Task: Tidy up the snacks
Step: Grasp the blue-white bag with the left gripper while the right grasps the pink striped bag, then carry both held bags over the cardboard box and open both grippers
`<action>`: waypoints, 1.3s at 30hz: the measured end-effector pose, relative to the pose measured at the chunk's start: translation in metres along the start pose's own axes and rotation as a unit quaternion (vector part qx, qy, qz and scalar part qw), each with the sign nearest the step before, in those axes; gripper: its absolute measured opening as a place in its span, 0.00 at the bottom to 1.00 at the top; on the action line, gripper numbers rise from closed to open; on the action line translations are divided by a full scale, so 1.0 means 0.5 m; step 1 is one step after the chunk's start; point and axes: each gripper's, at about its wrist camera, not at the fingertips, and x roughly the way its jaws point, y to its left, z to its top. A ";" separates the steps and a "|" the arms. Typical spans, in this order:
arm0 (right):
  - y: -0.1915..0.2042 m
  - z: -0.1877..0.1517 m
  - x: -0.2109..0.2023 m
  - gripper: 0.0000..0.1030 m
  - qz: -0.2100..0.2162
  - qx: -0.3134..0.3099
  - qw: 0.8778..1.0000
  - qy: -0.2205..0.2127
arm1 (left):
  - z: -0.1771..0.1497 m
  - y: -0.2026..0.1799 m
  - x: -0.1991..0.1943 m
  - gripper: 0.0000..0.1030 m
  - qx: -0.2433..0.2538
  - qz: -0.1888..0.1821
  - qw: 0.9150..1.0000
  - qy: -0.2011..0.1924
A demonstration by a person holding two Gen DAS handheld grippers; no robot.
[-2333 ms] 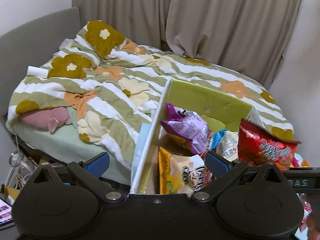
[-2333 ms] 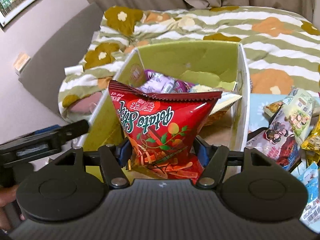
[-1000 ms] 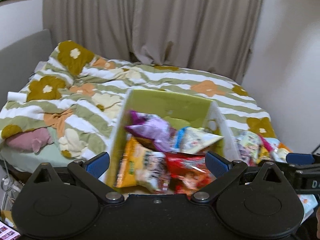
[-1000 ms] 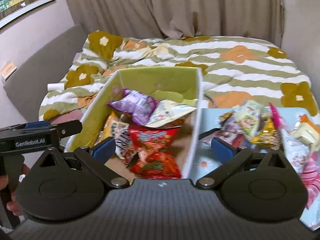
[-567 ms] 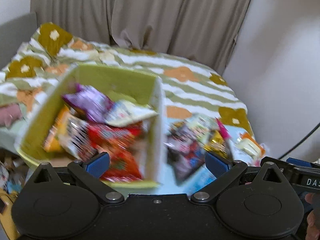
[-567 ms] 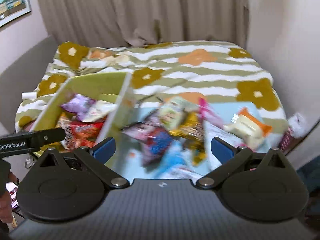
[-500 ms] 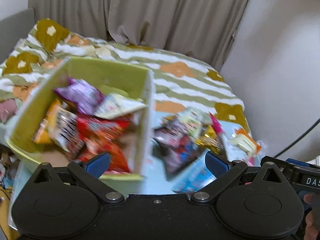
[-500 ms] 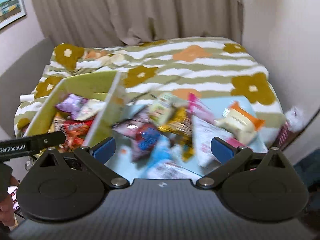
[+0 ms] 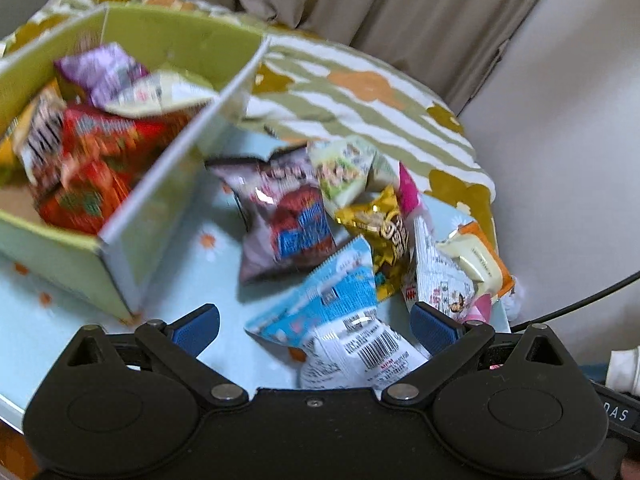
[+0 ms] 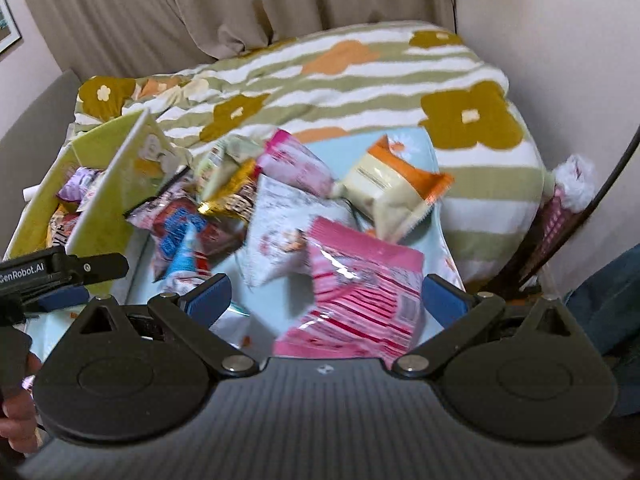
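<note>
Over the pale blue tabletop, my left gripper and right gripper hang with fingers apart and empty above loose snack packets; beside them, the green box holds a red chip bag.

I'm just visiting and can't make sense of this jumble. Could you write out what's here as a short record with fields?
Setting: light blue table beside a bed with a flowered striped blanket
Container: green box, already holding a red snack bag and a purple snack bag
Loose pile: pink bag, orange-and-cream bag, gold bag, light blue bag
Left gripper: jaws open, empty, above the light blue bag
Right gripper: jaws open, empty, above the pink bag
</note>
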 end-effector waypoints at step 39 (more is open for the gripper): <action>-0.111 -0.019 0.171 1.00 0.049 0.074 0.993 0.082 | -0.063 -0.039 0.057 0.64 0.020 0.042 0.998 0.041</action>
